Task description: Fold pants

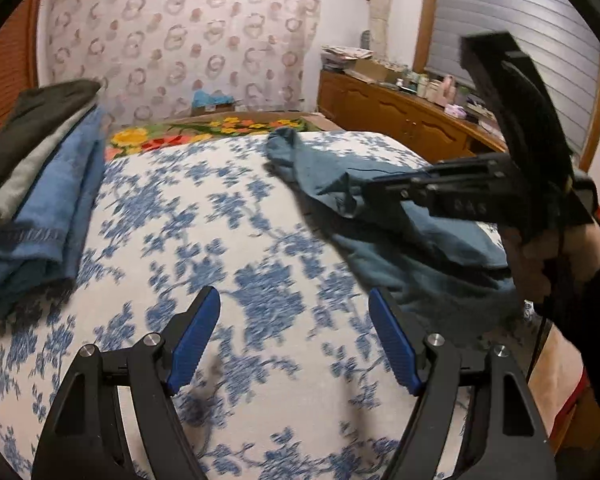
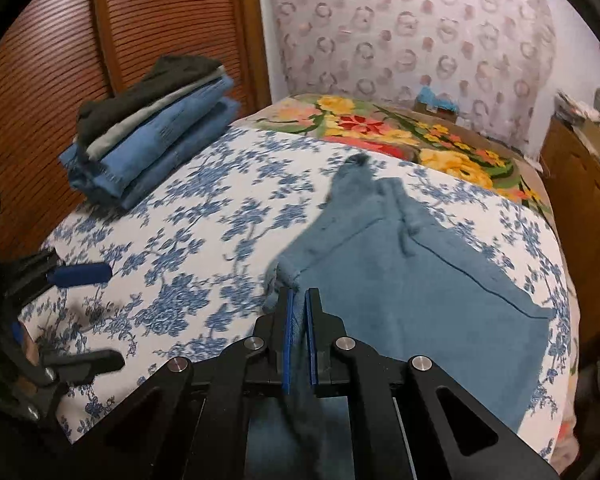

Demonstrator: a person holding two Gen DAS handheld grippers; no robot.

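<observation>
Teal-blue pants lie spread on the bed's blue-flowered cover, their drawstring waist toward the far side. My right gripper is shut on a near edge of the pants and lifts the cloth a little. In the left wrist view the pants lie at the right, with my right gripper clamped on a raised fold. My left gripper is open and empty above bare cover, left of the pants. It also shows in the right wrist view at the left edge, jaws apart.
A stack of folded clothes sits at the bed's far left corner by a wooden slatted door. A flowered blanket covers the far end of the bed. A wooden dresser with clutter stands to the right.
</observation>
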